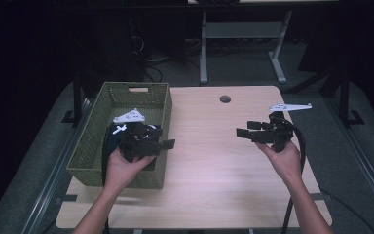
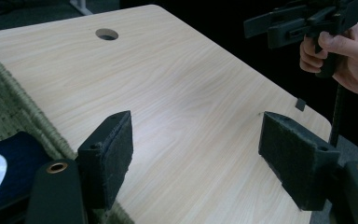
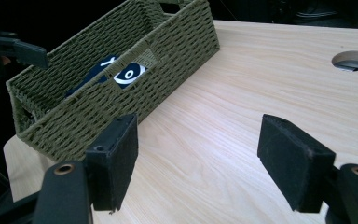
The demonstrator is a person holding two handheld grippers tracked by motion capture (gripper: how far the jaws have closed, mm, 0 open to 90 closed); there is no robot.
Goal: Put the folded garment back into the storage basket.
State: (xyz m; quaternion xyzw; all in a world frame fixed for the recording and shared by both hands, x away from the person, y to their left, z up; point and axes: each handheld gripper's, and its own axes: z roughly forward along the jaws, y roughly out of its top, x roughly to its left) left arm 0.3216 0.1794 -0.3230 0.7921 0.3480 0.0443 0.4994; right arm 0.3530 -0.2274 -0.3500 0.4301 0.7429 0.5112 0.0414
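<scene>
A light wood-grain table (image 1: pixel 214 161) with a round cable hole (image 1: pixel 225 99) is seen from above. On its left part an olive-green woven rectangular basket (image 1: pixel 90 146) is stood, and a dark navy cloth with white print (image 3: pixel 121 73) is laid inside it. The left gripper (image 1: pixel 168 144) is held over the basket's right rim, its jaws spread apart with nothing between them. The right gripper (image 1: pixel 242 132) is held well apart, over the table's right side, jaws likewise apart and empty.

Dim room, black surroundings, soft overhead glare on the pale table (image 1: pixel 209 161), slightly soft, grainy pictures.
</scene>
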